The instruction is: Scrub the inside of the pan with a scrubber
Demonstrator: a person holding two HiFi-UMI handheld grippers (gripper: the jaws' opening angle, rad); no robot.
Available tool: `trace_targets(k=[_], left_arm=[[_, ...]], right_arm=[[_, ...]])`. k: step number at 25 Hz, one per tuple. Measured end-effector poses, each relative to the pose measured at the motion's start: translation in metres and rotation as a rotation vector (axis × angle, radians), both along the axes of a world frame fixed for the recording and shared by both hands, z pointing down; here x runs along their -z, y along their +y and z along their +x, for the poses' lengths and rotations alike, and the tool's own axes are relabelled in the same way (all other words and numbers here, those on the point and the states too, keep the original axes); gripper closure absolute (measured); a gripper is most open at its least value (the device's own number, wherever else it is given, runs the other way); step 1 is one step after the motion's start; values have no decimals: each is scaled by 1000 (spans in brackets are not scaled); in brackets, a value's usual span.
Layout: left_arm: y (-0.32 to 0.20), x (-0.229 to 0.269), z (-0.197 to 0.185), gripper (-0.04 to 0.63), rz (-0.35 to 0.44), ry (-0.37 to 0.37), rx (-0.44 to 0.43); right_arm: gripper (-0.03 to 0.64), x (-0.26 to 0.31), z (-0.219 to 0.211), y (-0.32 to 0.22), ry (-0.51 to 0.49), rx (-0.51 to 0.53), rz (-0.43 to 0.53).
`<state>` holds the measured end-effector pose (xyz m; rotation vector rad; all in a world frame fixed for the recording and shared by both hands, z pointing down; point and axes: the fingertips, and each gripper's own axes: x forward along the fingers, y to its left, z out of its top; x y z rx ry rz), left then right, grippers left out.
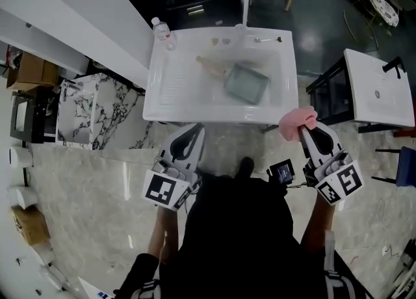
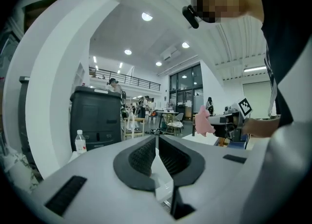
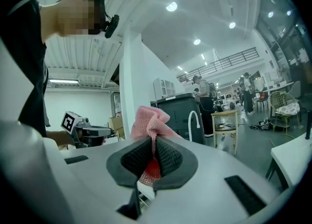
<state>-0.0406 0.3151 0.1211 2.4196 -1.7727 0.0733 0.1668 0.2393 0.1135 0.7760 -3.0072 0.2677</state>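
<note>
Scrubber (image 3: 152, 121), a pink mesh wad, sits pinched in the closed jaws of the right gripper (image 1: 304, 131), near the person's body; the left gripper (image 2: 157, 146) has its jaws together on nothing; farther off, the pan (image 1: 247, 83) lies untouched in the white sink (image 1: 162, 96); scrubbing looks not yet begun, so the next move calls for lowering the scrubber into the pan.

my l gripper (image 1: 197, 130) is held level out front, jaws pressed together w/ nothing btw them. r gripper (image 1: 303, 132) is level alongside, well apart from it, jaws clamped on the pink scrubber (image 1: 297, 121).
</note>
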Motion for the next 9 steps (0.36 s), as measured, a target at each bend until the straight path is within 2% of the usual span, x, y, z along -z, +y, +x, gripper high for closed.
trace_targets(k=[9], left_arm=[[8, -9, 3, 549, -10, -28, 13]], right_arm=[[581, -2, 11, 9, 4, -28, 15]])
